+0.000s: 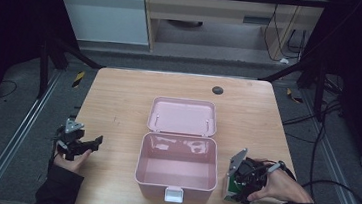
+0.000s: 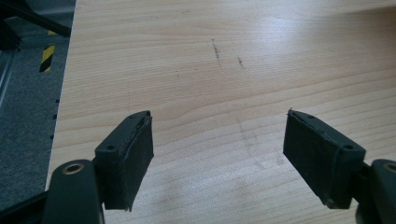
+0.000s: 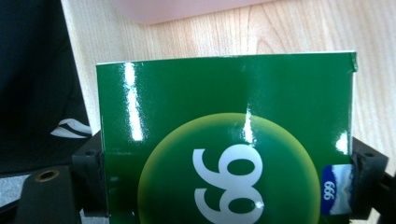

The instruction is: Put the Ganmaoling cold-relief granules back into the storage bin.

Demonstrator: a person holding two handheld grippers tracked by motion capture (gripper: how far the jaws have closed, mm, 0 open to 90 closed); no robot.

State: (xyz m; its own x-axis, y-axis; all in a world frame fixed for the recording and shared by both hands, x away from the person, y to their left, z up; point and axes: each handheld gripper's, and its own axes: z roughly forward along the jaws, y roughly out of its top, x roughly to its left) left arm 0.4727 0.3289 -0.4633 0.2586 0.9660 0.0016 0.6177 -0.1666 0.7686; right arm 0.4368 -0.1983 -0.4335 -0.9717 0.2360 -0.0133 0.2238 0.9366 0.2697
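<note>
Right gripper (image 3: 226, 186): jaws clamp a green carton (image 3: 224, 140) by its two side edges, one jaw on each; glossy face with a white "999" in a yellow-green disc. In the high view the right gripper (image 1: 239, 188) sits low at the table's near right edge, just beside the right wall of the pink box (image 1: 175, 168), carton (image 1: 231, 188) edge-on below the grey plate. Hand wraps the gripper body.

Left gripper (image 2: 218, 154): jaws wide apart, nothing between, bare table (image 2: 233, 70) ahead. High view has the left gripper (image 1: 86, 145) near the table's left edge, well apart from the box.

Box: lid (image 1: 182, 116) laid back flat, inside bare, white latch (image 1: 174, 195) at the front.

Judged step: lift carton over the right wall and into the box.

Risks:
- Carton is glossy and gripped only at the edges; a tilt on the lift could let it slip or pivot.
- It starts close to the wall; too low a path would knock the rim and shove the box, which the left gripper is not steadying.
- Hard squeeze may buckle the card.
</note>
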